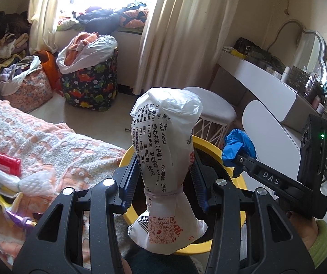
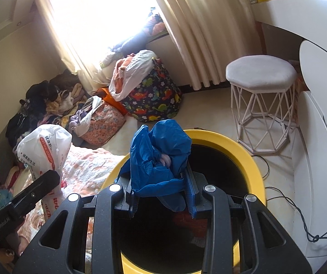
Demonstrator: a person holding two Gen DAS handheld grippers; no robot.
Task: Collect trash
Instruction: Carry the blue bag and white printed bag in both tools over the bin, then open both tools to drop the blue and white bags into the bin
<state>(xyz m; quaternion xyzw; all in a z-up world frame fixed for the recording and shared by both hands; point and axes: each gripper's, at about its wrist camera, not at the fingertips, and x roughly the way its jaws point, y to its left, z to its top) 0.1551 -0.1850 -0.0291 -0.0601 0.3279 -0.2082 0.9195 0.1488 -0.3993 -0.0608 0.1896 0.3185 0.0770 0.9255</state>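
My left gripper (image 1: 164, 178) is shut on a white printed plastic bag (image 1: 163, 137), tied with a band and standing up between the blue pads, right over the yellow-rimmed bin (image 1: 211, 145). The same white bag (image 2: 43, 150) shows at the left of the right wrist view. My right gripper (image 2: 161, 189) is shut on a crumpled blue plastic bag (image 2: 161, 157) above the bin's yellow rim (image 2: 252, 164); its inside is dark. In the left wrist view the blue bag (image 1: 238, 147) hangs at the tip of the right gripper, beyond the bin.
An orange and white bedspread (image 1: 37, 141) lies left of the bin with a red packet (image 1: 3, 164) and white tissue (image 1: 24, 180) on it. A white wire stool (image 2: 261, 105), a white dressing table (image 1: 266, 86), a dinosaur-print bag (image 2: 154, 96) and piled clothes stand around.
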